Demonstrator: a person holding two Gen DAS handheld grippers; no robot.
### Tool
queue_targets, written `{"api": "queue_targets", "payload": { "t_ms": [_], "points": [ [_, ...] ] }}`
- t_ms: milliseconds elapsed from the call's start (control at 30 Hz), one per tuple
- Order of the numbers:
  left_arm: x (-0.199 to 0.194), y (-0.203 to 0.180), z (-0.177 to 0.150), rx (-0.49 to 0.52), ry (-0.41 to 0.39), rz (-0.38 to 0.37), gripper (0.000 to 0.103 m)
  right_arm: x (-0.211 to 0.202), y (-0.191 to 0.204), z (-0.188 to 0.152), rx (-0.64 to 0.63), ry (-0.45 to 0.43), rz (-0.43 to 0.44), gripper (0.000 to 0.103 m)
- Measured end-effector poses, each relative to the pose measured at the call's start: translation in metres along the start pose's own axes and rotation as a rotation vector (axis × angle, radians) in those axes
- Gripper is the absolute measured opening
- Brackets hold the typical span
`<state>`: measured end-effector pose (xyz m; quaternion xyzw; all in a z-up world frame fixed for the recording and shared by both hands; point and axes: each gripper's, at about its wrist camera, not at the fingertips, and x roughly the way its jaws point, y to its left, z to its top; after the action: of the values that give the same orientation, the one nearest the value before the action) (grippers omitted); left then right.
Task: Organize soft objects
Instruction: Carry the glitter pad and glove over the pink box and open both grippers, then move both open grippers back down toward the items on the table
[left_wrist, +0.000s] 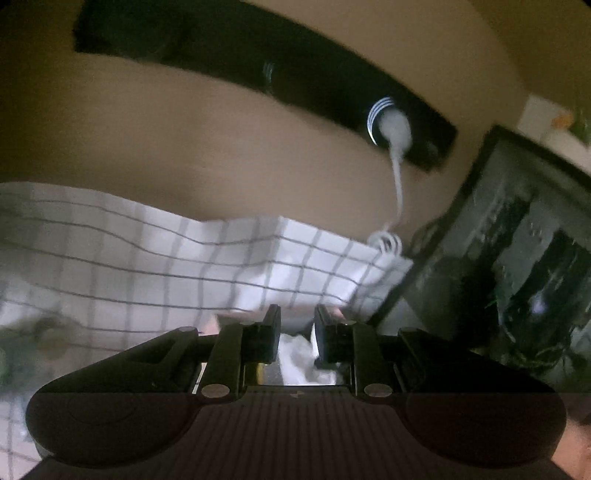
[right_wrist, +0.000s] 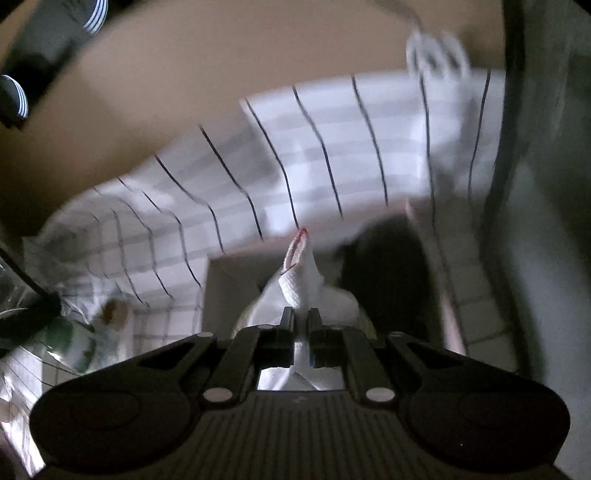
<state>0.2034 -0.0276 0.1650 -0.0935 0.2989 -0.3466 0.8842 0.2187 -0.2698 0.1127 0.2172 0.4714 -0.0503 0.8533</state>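
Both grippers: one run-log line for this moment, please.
right gripper: shut on white cloth | left gripper: white cloth between jaws, grip unclear | backdrop: checked sheet | frames blurred

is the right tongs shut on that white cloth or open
Shut on it: the right tongs pinch the white cloth, which bunches up just past the tips.

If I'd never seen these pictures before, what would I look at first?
Probably the big white checked cloth with dark grid lines, spread across the middle of both views. Next, the white knitted cloth with a red-stitched tip, pinched in the shut right gripper low in the right wrist view. Up on the beige wall, a white plug hangs its cord down.
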Motion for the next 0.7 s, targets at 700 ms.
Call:
{"api": "queue_targets", "payload": {
  "t_ms": [700],
  "points": [
    [-0.098,0.090,-0.049,-0.158,-0.056,0.067,0.022,-0.091,0.040,-0.007,-0.096,-0.177,-0.032,0.044]
  ]
}}
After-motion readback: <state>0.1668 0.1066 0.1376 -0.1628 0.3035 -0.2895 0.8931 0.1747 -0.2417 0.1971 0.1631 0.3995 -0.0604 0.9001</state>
